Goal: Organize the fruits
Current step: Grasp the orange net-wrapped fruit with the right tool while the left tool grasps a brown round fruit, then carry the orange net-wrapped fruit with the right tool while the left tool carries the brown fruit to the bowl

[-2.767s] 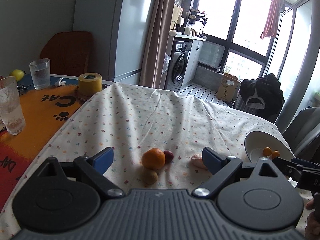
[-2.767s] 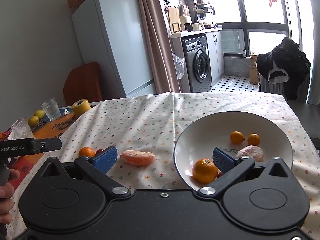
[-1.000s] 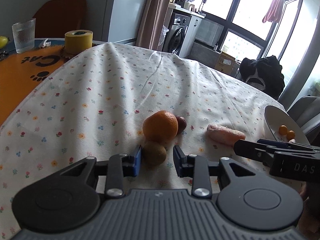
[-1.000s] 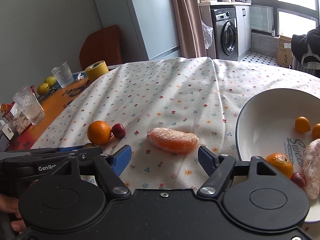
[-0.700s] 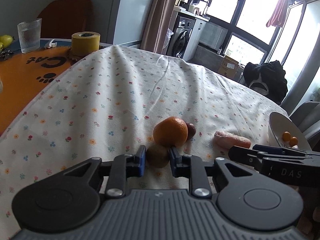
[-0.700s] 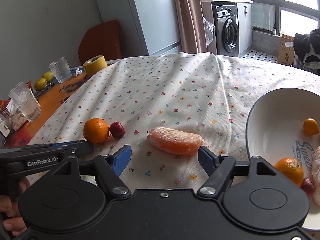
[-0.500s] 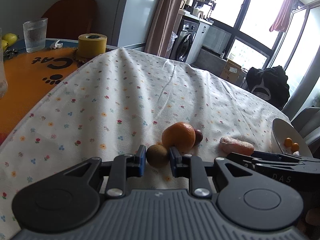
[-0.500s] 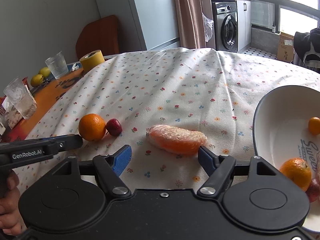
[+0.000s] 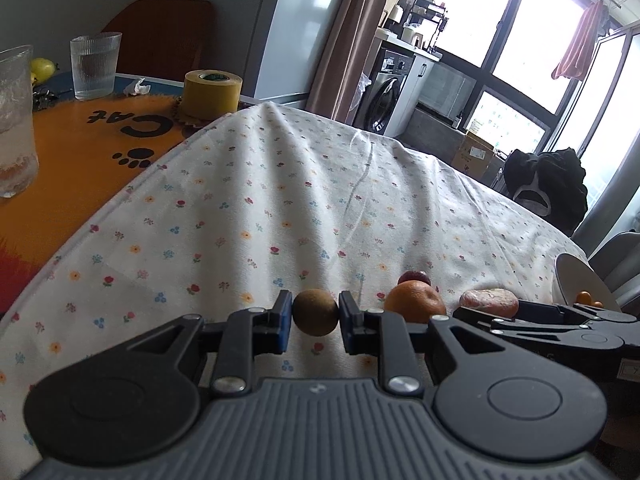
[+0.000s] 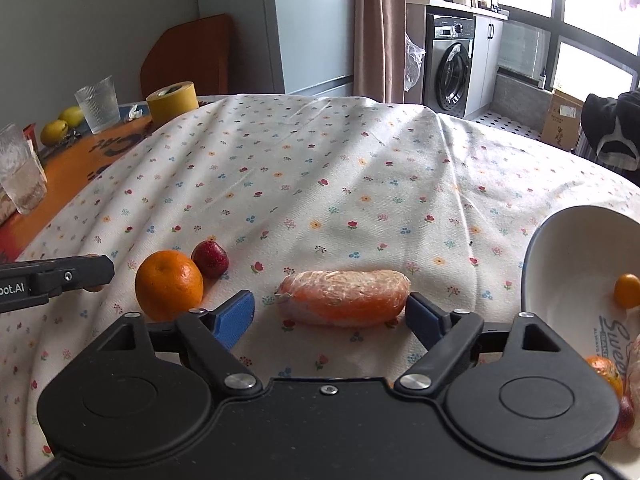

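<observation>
Your left gripper [image 9: 315, 322] is clamped on the kiwi [image 9: 315, 317], gripped only across its round middle and, by the look of it, raised just off the table [image 9: 280, 208]; the pads touch little of that curve, so a quick swing or a loosened squeeze could let it roll out and drop onto the cloth. Your right gripper [image 10: 330, 314] is spread wide and holds nothing, its fingers either side of the wrapped orange piece [image 10: 343, 298] but not touching it. That wrap looks slick and the flesh soft: close too hard and you may crush it, too lightly and it may slide. The orange [image 10: 169, 284] and the red fruit [image 10: 209, 259] sit just beside your left side's path, so a low carry toward the bowl [image 10: 560, 280] could knock them rolling. The two tools are close together; crossing over risks a bump that jars the kiwi loose.
</observation>
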`<state>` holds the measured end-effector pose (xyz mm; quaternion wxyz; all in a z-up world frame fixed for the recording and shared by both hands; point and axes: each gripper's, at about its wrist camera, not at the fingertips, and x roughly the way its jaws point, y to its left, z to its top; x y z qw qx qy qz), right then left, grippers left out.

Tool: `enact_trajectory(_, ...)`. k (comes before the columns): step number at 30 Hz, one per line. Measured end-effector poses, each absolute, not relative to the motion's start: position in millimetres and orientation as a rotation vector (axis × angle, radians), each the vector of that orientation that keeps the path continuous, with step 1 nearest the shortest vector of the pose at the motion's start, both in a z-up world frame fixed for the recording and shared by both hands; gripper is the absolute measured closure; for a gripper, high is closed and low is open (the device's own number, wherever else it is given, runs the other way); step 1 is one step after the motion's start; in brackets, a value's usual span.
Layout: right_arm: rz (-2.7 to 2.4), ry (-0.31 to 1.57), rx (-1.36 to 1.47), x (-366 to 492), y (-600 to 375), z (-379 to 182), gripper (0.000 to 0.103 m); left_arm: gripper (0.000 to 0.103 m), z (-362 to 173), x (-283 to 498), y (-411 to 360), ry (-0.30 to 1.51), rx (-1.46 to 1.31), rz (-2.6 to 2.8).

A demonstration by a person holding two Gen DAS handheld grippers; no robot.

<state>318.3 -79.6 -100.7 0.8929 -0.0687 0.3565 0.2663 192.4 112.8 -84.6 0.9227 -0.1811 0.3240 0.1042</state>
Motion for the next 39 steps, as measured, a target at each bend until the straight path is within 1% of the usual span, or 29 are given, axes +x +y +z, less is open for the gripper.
enact_trajectory(9, 0.564, 0.714, -0.168, 319.7, -85.7, -97.2, 0.020, 0.080, -88.3, 191.5, 115.5, 0.668, -0.382, 0.221)
enact_trajectory(13, 0.595, 0.694, -0.238, 320.4, -83.6, -94.5, 0.020, 0.080, -88.5, 190.9, 115.9, 0.667, -0.383, 0.222)
enact_trajectory(28, 0.630, 0.750, -0.235, 332.6, -76.6, -100.0, 0.021, 0.080, -87.9, 185.5, 121.4, 0.664, -0.398, 0.232)
enact_trajectory(30, 0.630, 0.752, -0.238, 332.1, -76.4, -99.4, 0.024, 0.080, -88.1, 185.6, 120.1, 0.665, -0.399, 0.230)
enact_trajectory(32, 0.630, 0.749, -0.240, 330.8, -76.9, -98.3, 0.032, 0.080, -87.4, 185.5, 118.4, 0.664, -0.398, 0.226)
enact_trajectory(39, 0.652, 0.748, -0.208, 325.4, -80.7, -94.8, 0.034, 0.080, -82.2, 182.2, 114.6, 0.656, -0.388, 0.226)
